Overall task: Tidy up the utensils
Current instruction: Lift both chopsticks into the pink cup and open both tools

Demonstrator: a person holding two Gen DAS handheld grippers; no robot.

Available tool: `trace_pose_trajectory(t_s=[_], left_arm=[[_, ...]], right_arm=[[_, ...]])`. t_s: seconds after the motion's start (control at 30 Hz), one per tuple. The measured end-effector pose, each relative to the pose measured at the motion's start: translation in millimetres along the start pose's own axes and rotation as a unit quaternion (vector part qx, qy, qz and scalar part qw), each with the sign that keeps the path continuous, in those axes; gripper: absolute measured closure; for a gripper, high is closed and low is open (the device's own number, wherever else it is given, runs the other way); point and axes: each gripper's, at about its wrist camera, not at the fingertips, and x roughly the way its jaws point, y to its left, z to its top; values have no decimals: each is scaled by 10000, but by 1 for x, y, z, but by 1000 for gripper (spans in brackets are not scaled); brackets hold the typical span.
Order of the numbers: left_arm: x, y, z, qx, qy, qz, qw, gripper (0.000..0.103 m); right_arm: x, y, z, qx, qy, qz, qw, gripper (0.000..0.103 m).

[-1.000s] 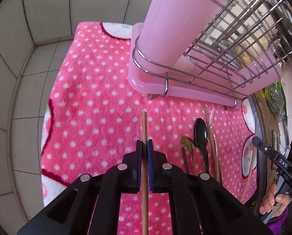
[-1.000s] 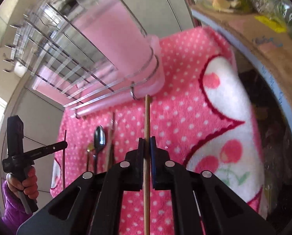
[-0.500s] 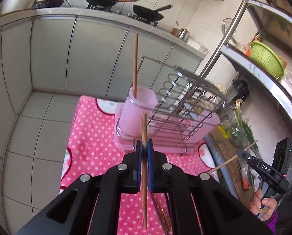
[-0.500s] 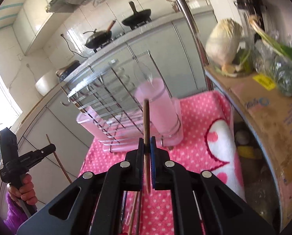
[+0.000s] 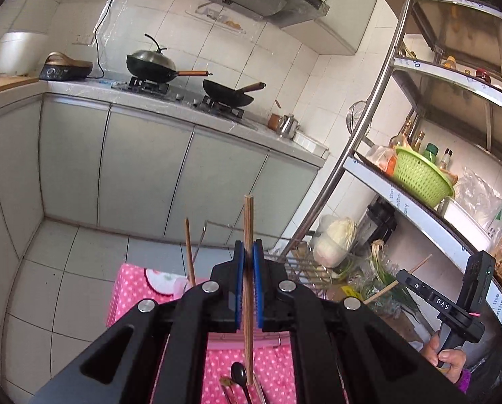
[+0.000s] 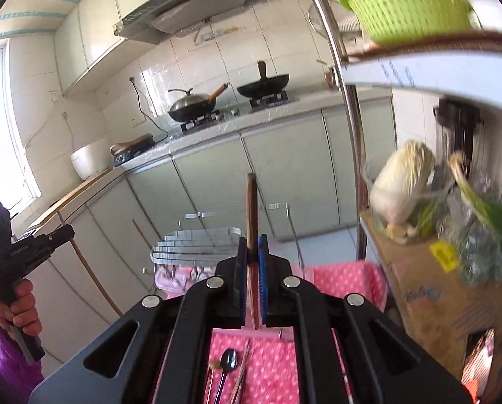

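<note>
Tiled kitchen, stove (image 5: 187,96) at back; pink dotted cloth (image 5: 129,289) below. Left gripper (image 5: 248,262) and right gripper (image 6: 253,252) each clamped on a chopstick (image 5: 249,222).

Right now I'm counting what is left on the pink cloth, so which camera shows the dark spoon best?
The right wrist view: the spoon lies below the right gripper, its bowl and much of its handle visible on the pink cloth. The left wrist view shows only its dark bowl and a short stretch of handle at the bottom edge.

A home kitchen: woks (image 5: 151,65) on a gas stove (image 5: 187,96), tiled walls.
</note>
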Motion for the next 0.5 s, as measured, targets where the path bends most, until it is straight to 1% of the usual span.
trace_pose_trajectory(t_s=[0.13,0.23,0.37,0.5], left_arm=[[4,-2,31,32,-329,173,9993,98],[14,2,45,-27,-484,306,9984,98],[36,10,53,-62,-499,434,9978,98],[57,13,49,182,-537,698,9960,98]], right_arm=[[7,-3,32,-23,-166,-125,9998,97],[14,-6,48,-48,-219,-254,9994,97],[32,-11,59,-91,-154,-386,9991,97],[53,-16,55,-98,47,-445,9990,97]])
